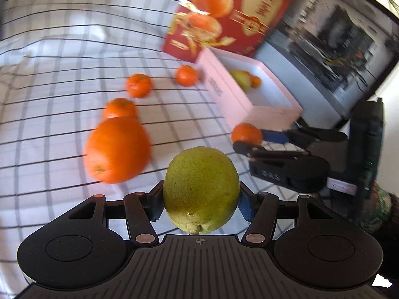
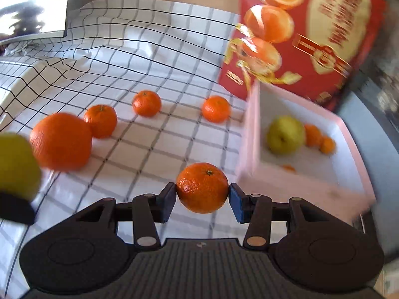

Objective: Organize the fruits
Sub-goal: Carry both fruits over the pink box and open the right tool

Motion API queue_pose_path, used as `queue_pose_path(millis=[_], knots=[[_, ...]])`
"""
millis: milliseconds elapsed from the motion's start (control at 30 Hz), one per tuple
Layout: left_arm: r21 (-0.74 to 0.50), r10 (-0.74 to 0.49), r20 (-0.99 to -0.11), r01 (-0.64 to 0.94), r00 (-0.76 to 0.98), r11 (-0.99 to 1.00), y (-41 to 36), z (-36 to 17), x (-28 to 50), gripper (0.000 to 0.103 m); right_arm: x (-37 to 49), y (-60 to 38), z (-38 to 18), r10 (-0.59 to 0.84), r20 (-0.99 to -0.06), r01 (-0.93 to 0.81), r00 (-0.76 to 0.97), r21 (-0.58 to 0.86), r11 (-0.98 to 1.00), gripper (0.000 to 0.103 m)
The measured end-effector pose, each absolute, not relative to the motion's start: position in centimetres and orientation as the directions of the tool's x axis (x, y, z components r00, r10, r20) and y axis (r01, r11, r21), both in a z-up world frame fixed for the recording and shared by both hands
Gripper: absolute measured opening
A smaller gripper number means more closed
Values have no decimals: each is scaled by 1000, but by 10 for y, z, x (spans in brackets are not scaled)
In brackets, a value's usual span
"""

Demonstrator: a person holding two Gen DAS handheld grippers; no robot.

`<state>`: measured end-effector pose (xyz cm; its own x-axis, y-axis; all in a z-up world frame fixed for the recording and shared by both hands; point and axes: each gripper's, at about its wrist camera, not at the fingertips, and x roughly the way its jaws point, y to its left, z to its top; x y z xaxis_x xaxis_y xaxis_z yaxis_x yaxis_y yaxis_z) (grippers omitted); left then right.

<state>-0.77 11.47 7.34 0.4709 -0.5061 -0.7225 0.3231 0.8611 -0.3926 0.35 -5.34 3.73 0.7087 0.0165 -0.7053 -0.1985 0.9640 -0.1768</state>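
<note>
My left gripper point(image 1: 201, 199) is shut on a green pear point(image 1: 201, 186) and holds it above the checked cloth. My right gripper point(image 2: 203, 196) is shut on a tangerine point(image 2: 202, 187); it also shows in the left wrist view point(image 1: 247, 140), near the corner of the white box point(image 1: 251, 111). The box point(image 2: 251, 134) holds another green pear point(image 2: 285, 134) and small tangerines point(image 2: 313, 134). A large orange point(image 1: 117, 149) and three tangerines point(image 1: 138, 85) lie loose on the cloth. The large orange also shows in the right wrist view point(image 2: 61, 140).
A red gift carton point(image 1: 237, 12) printed with oranges stands behind the box. A dark screen point(image 1: 331, 57) stands to the right. The checked cloth point(image 1: 62, 62) is wrinkled at the left. A raised cloth-covered block point(image 2: 27, 79) lies far left.
</note>
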Motion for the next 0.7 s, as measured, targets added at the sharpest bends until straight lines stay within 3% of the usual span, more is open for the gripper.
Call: queue_pose_path(millis=[300,700], knots=[[-398,-609,-701,506,370,765,43,81,12,64,-51,-125,48,-119,-711,28,693,-139,990,46],[-394,-666,-638,579,387,714,-43,106,97,64,-79,-191,88,-210,-602,215,770,-66,974,46]])
